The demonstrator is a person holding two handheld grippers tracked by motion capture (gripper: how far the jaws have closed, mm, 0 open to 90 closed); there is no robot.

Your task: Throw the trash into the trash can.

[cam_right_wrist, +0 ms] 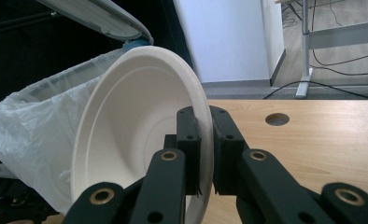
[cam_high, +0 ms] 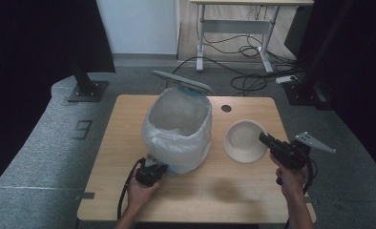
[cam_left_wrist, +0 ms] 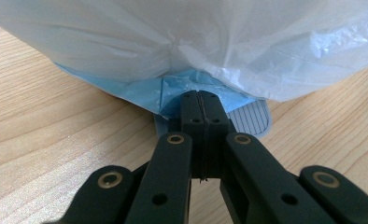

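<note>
Grey carpet and a cable-strewn floor are surrounding the wooden table point(cam_high: 129, 157), where a pedal bin lined with a white plastic bag point(cam_high: 179, 129) is standing at the centre of the high view with its lid point(cam_high: 182, 80) tipped up behind. At the lower left of that view, the left tongs point(cam_high: 158, 168) are resting at the bin's foot; the left gripper view is showing what the high view cannot, the jaws pressed together with their tips over the blue base beside the ribbed foot pedal point(cam_left_wrist: 252, 119), probably bearing down to keep the lid raised, though contact is hard to judge. At the right, the right tongs point(cam_high: 264, 139) are pinching the rim of a white paper bowl point(cam_high: 245, 140), apparently to carry it to the bin. The right gripper view is adding that the bowl point(cam_right_wrist: 140, 135) is tilted on edge, above the table, its hollow facing the camera, with the bag point(cam_right_wrist: 37, 130) waiting behind it.
</note>
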